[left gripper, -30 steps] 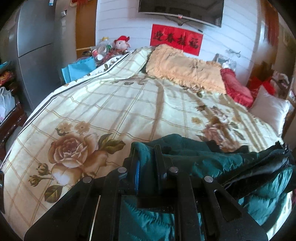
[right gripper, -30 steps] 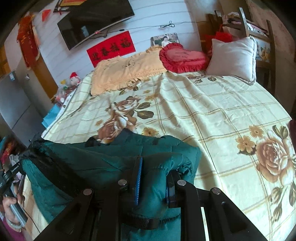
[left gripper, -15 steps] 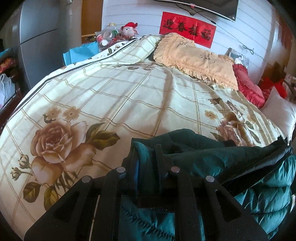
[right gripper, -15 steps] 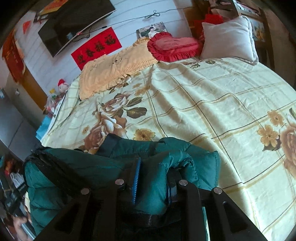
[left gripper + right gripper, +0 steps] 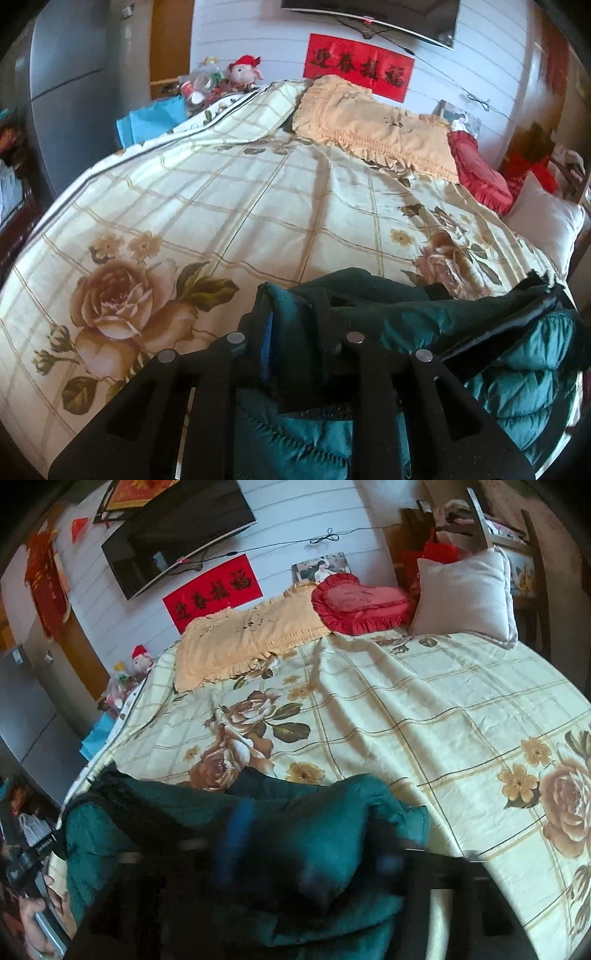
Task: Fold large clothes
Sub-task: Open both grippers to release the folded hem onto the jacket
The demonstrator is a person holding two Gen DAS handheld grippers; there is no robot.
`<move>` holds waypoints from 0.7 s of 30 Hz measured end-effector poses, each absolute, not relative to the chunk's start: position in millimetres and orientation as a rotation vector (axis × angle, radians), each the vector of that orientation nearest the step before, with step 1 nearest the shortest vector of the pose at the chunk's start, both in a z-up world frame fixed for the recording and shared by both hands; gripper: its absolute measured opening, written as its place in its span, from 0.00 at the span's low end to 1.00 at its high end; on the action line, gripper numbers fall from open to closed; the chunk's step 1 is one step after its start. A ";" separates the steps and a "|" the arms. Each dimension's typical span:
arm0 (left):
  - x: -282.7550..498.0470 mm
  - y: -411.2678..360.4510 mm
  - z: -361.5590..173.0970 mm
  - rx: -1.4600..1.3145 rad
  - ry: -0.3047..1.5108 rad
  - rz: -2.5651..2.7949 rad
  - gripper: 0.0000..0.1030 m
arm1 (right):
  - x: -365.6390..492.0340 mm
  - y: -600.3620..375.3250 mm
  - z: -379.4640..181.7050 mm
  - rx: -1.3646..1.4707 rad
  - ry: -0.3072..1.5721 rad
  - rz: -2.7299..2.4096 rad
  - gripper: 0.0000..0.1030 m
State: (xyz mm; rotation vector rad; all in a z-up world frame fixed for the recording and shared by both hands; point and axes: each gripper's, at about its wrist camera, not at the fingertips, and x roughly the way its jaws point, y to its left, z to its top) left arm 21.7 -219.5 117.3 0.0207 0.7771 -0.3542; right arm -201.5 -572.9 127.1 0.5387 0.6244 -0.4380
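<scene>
Inspector: Right wrist view: right gripper (image 5: 310,853) is opening, blurred jaws spreading off the green jacket (image 5: 332,827), pinched a moment earlier.

Clerk: Left?

Inspector: Left gripper (image 5: 295,325) is easing too, fold between. Jacket is lying on the bedspread (image 5: 240,206); fold being released.

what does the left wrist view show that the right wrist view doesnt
Only the left wrist view: the left tongs sharp, opening slightly with a fold of the dark green puffer jacket between them. Only the right wrist view: the right tongs blurred and opening around the jacket, a framed photo fully visible, a person's hand at lower left. Both: the floral checked bedspread, the red heart-shaped cushion, the red wall banner.
</scene>
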 end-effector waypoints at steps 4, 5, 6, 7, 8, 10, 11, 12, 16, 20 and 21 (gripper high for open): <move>14.0 -215.9 130.2 0.013 0.739 -0.370 0.24 | -215.6 -578.9 144.4 0.568 0.539 -0.485 0.88; 14.6 -213.7 132.7 0.003 0.735 -0.370 0.33 | -220.0 -579.2 150.4 0.586 0.522 -0.476 0.88; 14.8 -209.3 137.6 -0.016 0.715 -0.362 0.39 | -222.6 -577.5 154.7 0.592 0.515 -0.464 0.88; 14.4 -205.1 141.8 -0.034 0.693 -0.354 0.54 | -224.8 -572.6 159.6 0.587 0.513 -0.447 0.88; 14.3 -200.8 145.8 -0.054 0.673 -0.353 0.64 | -227.5 -563.4 164.7 0.565 0.512 -0.428 0.88; 9.8 -192.1 155.2 -0.098 0.643 -0.356 0.66 | -230.4 -544.5 170.7 0.517 0.505 -0.394 0.88; 6.9 -190.8 158.0 -0.103 0.640 -0.364 0.66 | -230.9 -534.2 171.4 0.489 0.508 -0.374 0.88; 2.6 -190.4 160.5 -0.105 0.639 -0.378 0.66 | -230.6 -524.6 170.3 0.465 0.513 -0.354 0.88; -19.0 -199.9 158.7 -0.070 0.638 -0.418 0.66 | -211.3 -479.3 153.1 0.341 0.601 -0.260 0.88; -38.2 -225.1 140.5 0.008 0.668 -0.463 0.66 | -183.5 -448.5 128.9 0.254 0.669 -0.231 0.88; -40.1 -233.2 132.7 0.035 0.685 -0.472 0.66 | -174.0 -441.5 122.8 0.232 0.680 -0.226 0.88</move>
